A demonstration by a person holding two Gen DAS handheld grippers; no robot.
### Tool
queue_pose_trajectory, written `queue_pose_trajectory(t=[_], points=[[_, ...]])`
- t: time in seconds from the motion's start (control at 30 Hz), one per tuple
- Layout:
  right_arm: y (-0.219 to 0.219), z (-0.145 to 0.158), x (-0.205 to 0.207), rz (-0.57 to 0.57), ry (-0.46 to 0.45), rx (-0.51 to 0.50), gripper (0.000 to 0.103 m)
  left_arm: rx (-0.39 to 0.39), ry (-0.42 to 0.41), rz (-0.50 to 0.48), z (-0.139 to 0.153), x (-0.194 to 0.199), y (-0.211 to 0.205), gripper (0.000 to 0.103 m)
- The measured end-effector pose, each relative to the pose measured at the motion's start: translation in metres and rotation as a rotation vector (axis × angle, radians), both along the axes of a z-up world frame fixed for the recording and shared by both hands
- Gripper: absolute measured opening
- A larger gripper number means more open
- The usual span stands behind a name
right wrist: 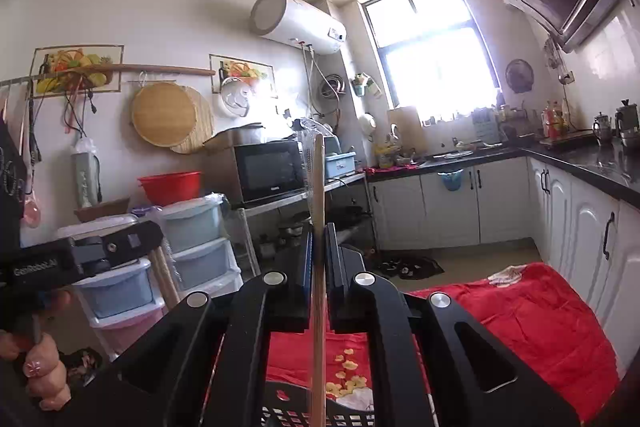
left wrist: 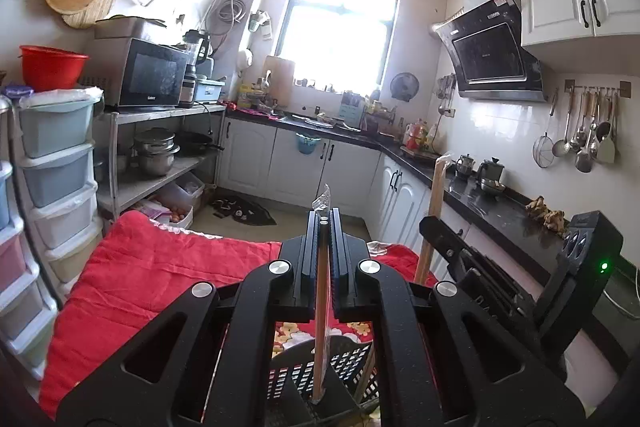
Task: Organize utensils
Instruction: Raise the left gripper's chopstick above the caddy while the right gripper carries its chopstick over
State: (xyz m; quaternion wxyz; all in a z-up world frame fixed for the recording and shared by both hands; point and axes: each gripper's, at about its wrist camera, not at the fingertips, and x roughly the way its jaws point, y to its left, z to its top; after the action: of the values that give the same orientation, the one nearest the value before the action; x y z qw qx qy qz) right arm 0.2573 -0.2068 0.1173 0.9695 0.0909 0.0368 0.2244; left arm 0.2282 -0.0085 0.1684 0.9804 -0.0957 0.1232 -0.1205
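Note:
My left gripper [left wrist: 325, 215] is shut on a pair of wooden chopsticks in a clear plastic sleeve [left wrist: 321, 327], held upright, its lower end inside a black perforated utensil basket [left wrist: 352, 359]. My right gripper [right wrist: 319, 227] is shut on another wrapped pair of wooden chopsticks [right wrist: 318, 195], upright above the same basket [right wrist: 320, 417]. The right gripper and its chopsticks [left wrist: 434, 203] show at the right of the left wrist view. The left gripper [right wrist: 100, 251] shows at the left of the right wrist view.
The basket stands on a red cloth [left wrist: 160, 267] with a flower print. White cabinets and a black counter [left wrist: 500, 203] run along the right. Plastic drawer towers [left wrist: 56, 163] and a metal shelf with a microwave [left wrist: 154, 73] stand at the left. Utensils hang on a wall rail [left wrist: 588, 131].

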Motion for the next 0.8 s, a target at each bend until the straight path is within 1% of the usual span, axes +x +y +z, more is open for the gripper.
queue_pose_trajectory(t=[0.1,0.27,0.4,0.67,0.8], points=[[0.001,-0.009,0.002,-0.014,0.0,-0.007,0.006,-0.011,-0.006,0.001,-0.007,0.0,0.001,0.002],[-0.005,-0.024,0.004,-0.047,0.004,0.0,0.006,0.0,-0.017,-0.001,-0.015,-0.002,-0.005,0.002],[-0.007,-0.034,0.005,-0.071,0.005,-0.013,0.006,-0.001,-0.016,-0.006,-0.023,-0.002,-0.009,0.002],[-0.002,-0.053,0.005,-0.084,0.018,-0.039,0.006,-0.005,0.008,-0.01,-0.043,0.002,-0.013,0.002],[-0.003,-0.059,0.005,-0.073,0.046,-0.038,0.006,-0.007,0.02,-0.009,-0.05,0.003,-0.012,0.002]])
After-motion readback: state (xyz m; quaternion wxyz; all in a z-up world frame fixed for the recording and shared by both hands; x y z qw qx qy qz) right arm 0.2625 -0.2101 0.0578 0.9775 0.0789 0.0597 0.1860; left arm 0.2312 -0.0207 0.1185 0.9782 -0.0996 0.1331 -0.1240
